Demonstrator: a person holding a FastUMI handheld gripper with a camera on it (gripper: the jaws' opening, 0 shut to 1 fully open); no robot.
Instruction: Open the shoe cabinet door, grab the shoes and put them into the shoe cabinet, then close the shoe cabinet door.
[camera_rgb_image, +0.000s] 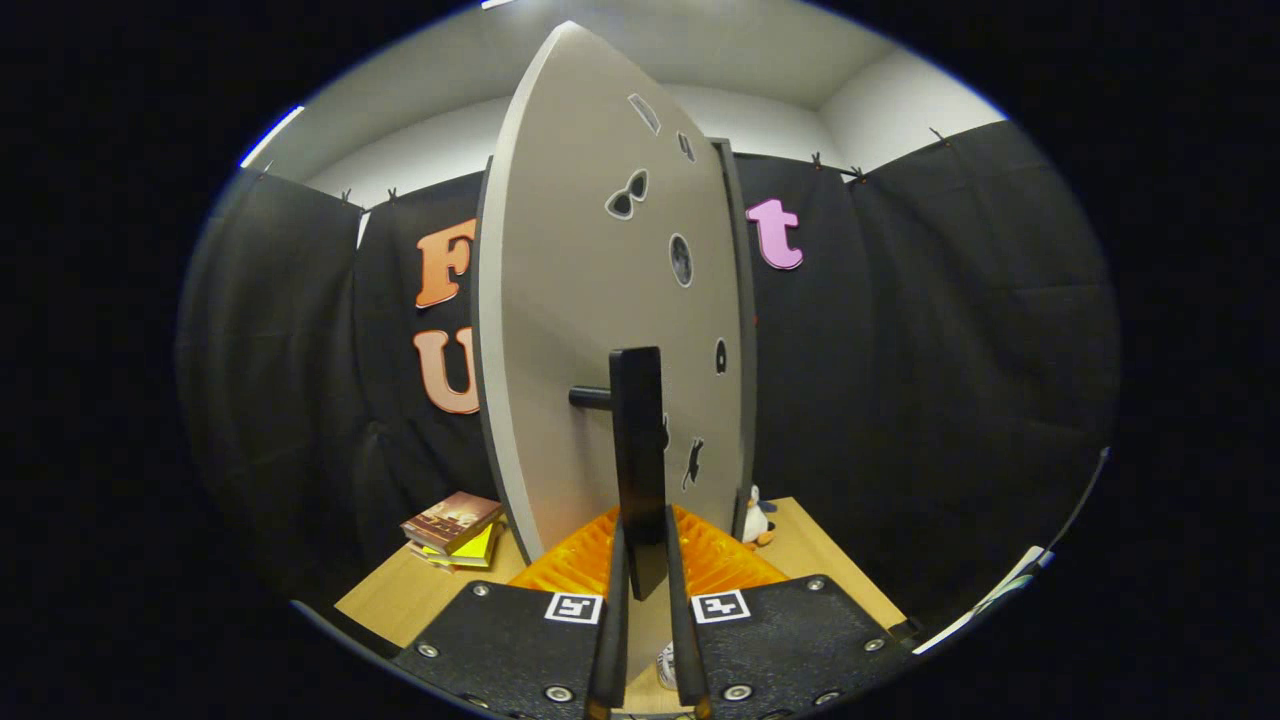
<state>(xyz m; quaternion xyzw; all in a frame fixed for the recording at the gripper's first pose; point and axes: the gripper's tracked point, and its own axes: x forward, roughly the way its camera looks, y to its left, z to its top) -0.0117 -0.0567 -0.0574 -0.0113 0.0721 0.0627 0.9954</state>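
The grey shoe cabinet door (590, 330), dotted with small stickers, stands swung out edge-on just ahead of the claw. Under it lies an orange ribbed mat (720, 565) on the wooden counter (810, 550). The claw (645, 610) is closed narrow, its 2 fingers (612, 620) pressing either side of the black door handle (638, 450). A stack of books (452, 528) sits left of the door, a small penguin toy (757, 518) right.

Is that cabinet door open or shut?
Open: the door swings out edge-on, its black handle clamped between the gripper fingers.
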